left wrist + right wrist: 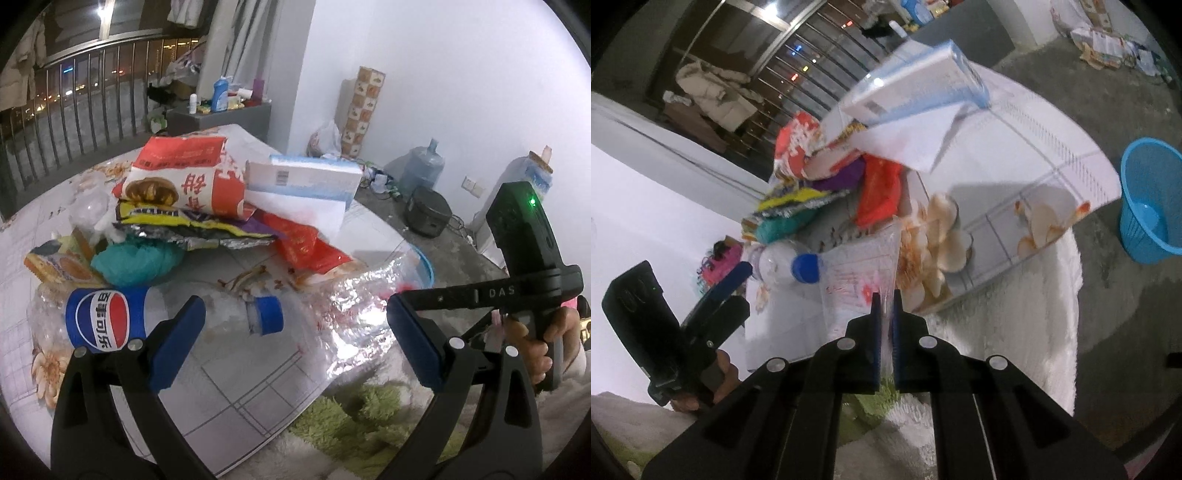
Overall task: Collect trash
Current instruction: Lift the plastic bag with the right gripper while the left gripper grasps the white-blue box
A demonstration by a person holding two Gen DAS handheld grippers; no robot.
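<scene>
The right gripper pinches the crinkled clear plastic wrapper at the worktop's near edge; the left gripper hovers spread. The thin film may slip, or drag the capped Pepsi bottle off.

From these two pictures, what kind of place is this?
Probably a lived-in room at home, next to a balcony: a water jug and a rice cooker stand on the bare floor, clothes hang by the railing, and a blue basket waits near the table.
</scene>
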